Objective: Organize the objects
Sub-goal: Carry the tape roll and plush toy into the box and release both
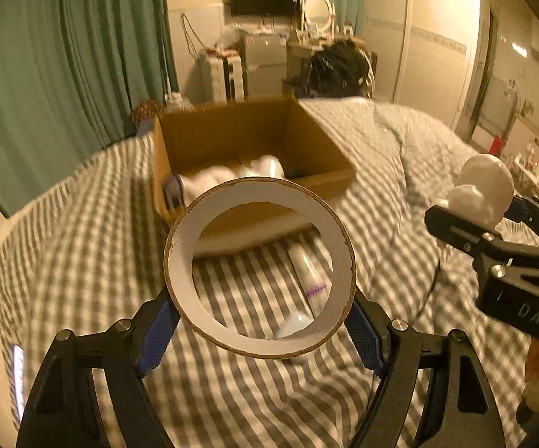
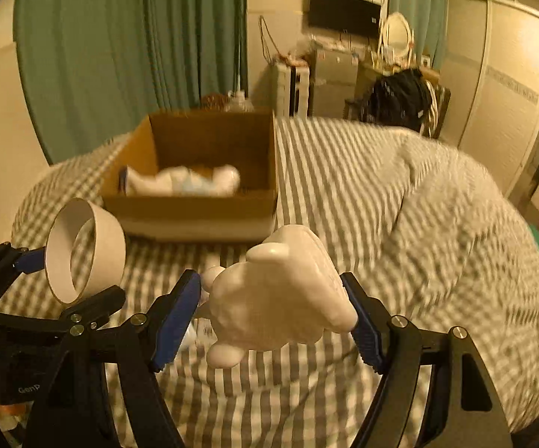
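My left gripper (image 1: 260,321) is shut on a white cardboard ring (image 1: 183,272), held above the striped bed; the ring also shows in the right wrist view (image 2: 109,250). My right gripper (image 2: 273,310) is shut on a white glossy figurine (image 2: 276,298), which also shows in the left wrist view (image 1: 487,186). An open cardboard box (image 1: 325,142) lies ahead on the bed with white items (image 2: 187,181) inside. A white tube (image 1: 306,272) lies on the bed, seen through the ring.
The bed has a grey-and-white striped cover (image 2: 381,186). Green curtains (image 1: 45,74) hang at the left. A dark chair (image 1: 338,71), cabinets and a mirror stand behind the bed; a wardrobe (image 1: 418,37) is at the right.
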